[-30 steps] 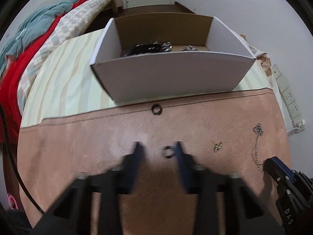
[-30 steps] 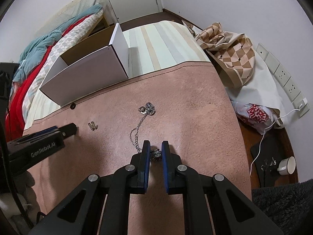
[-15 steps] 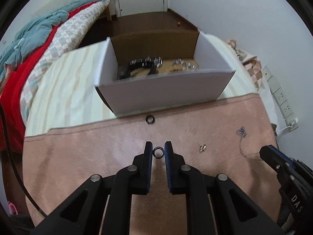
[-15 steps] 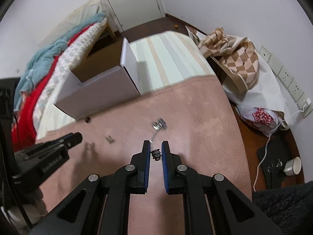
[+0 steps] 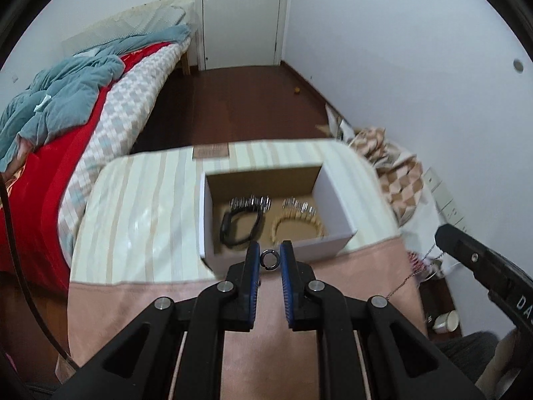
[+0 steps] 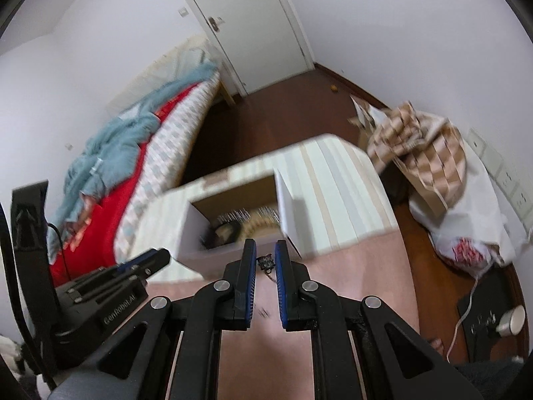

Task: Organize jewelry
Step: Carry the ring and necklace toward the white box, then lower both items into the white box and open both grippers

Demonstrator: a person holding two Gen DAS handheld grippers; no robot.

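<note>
Nearest in the left wrist view, the left gripper [image 5: 269,260] has its jaws drawn in to a narrow gap, and a small dark ring [image 5: 269,258] is pinched between the blue pads at the very tips. It is held up above the pink cloth [image 5: 140,303] that covers the near part of the desk, just short of the near wall of the white cardboard box [image 5: 276,250].

In the right wrist view, the right gripper [image 6: 265,261] is likewise nearly closed, its jaws clamped on a small dark pendant [image 6: 265,262], from which a thin chain [image 6: 271,278] hangs down between the fingers. The pendant is too small and blurred to make out in detail. A tiny blurred piece [image 6: 264,313] lies on the pink cloth below; what it is cannot be told. The same chain shows in the left wrist view as a fine line [image 5: 399,285] trailing under the other gripper at the right edge, which is cut off by the frame.

Beyond the jaws, the box stands open on the striped cloth [image 5: 140,206]. Inside lie a black band [image 5: 238,230] at the left, a gold-coloured bangle [image 5: 298,226] at the right, and two silver link pieces behind them [image 5: 251,202]. In the right wrist view the box [image 6: 233,220] is smeared by motion and its contents are hard to read.

Farther off are a bed [image 5: 66,126] with a teal blanket, and a white door [image 5: 240,16].
</note>
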